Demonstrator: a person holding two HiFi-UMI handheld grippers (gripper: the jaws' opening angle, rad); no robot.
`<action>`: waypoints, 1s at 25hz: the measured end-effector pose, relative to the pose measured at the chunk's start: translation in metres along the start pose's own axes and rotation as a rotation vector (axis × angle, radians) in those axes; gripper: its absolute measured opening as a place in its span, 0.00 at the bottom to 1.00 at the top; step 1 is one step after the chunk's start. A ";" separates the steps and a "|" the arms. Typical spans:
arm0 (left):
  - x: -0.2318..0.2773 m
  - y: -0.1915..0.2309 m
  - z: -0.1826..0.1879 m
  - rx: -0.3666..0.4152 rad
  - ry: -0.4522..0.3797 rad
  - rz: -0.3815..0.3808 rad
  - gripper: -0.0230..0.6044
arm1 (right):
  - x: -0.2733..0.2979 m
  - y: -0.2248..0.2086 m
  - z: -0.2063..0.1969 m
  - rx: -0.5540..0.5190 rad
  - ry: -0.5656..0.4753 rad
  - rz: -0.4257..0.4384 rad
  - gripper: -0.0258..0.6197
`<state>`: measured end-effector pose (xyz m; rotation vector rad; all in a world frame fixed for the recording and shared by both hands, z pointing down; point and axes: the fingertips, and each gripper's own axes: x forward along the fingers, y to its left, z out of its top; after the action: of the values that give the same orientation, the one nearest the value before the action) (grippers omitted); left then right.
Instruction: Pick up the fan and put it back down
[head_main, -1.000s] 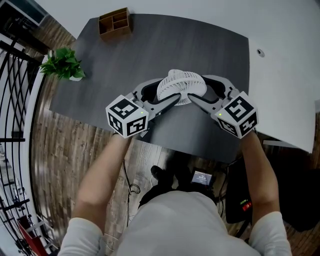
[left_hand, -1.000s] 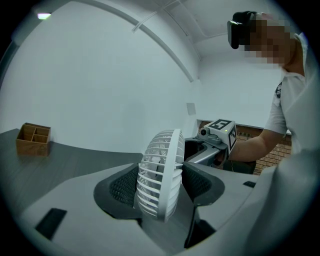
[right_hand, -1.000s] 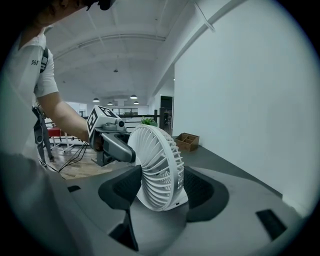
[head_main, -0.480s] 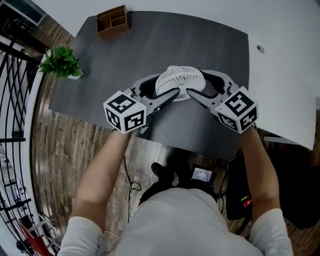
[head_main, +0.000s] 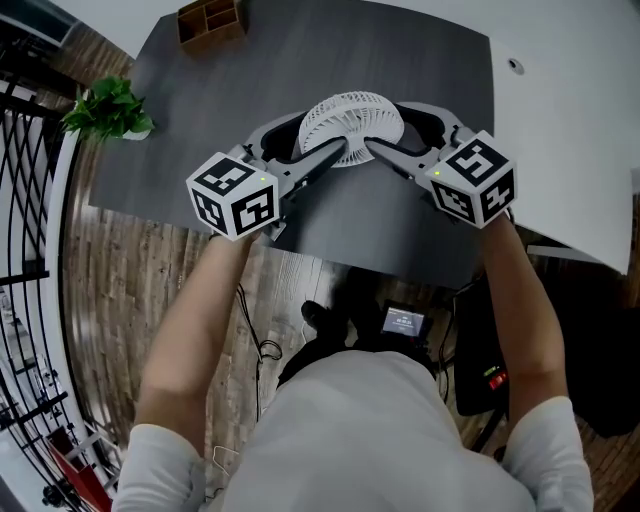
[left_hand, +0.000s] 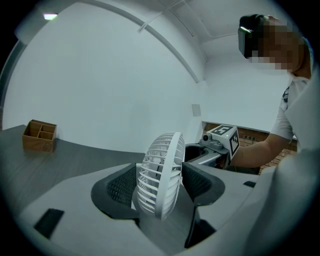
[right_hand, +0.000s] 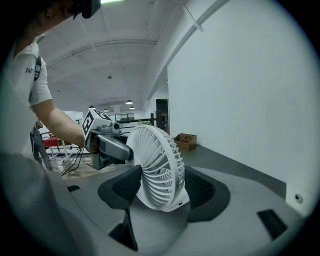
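— Where's the fan?

— The fan (head_main: 352, 120) is caught between both pairs of jaws at once. The left gripper (left_hand: 161, 186) is clamped across its front and back faces from one side, and the right gripper (right_hand: 161, 189) does the same from the opposite side. In the left gripper view it leans a little instead of standing straight.

— Is it off the table?

— I judge it lifted above the dark table (head_main: 400, 230), but no view shows the gap under its foot plainly (the foot sits low between the right gripper's jaws).

— What could go wrong on the way down?

— Mostly the two grips falling out of step. If one gripper drops or turns faster than the other, the thin ribbed shell gets twisted between them and could flex or slip. If one set of jaws lets go first, the fan hangs from a single side and may swing. And because it leans, setting it down like that would land it on the edge of its foot, so it could tip over once released.

— Anything nearby to hit?

— The wooden box (left_hand: 40, 136) lies far ahead of the left gripper, off to its left. The plant (head_main: 105, 110) is out past that gripper's outer side. Both are well apart from the fan.
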<state>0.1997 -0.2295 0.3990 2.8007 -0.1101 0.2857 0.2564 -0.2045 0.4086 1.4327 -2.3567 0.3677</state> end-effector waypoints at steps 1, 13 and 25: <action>-0.001 0.000 0.001 0.001 -0.003 0.006 0.50 | 0.000 0.000 0.000 0.001 0.000 -0.002 0.46; -0.018 -0.007 0.006 -0.002 -0.031 0.032 0.50 | -0.009 0.001 0.004 -0.005 -0.005 -0.052 0.46; -0.046 -0.011 0.019 -0.009 -0.082 0.071 0.50 | -0.033 0.000 0.013 0.021 -0.030 -0.136 0.46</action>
<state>0.1597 -0.2238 0.3685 2.8038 -0.2296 0.1861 0.2682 -0.1837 0.3832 1.6079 -2.2687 0.3381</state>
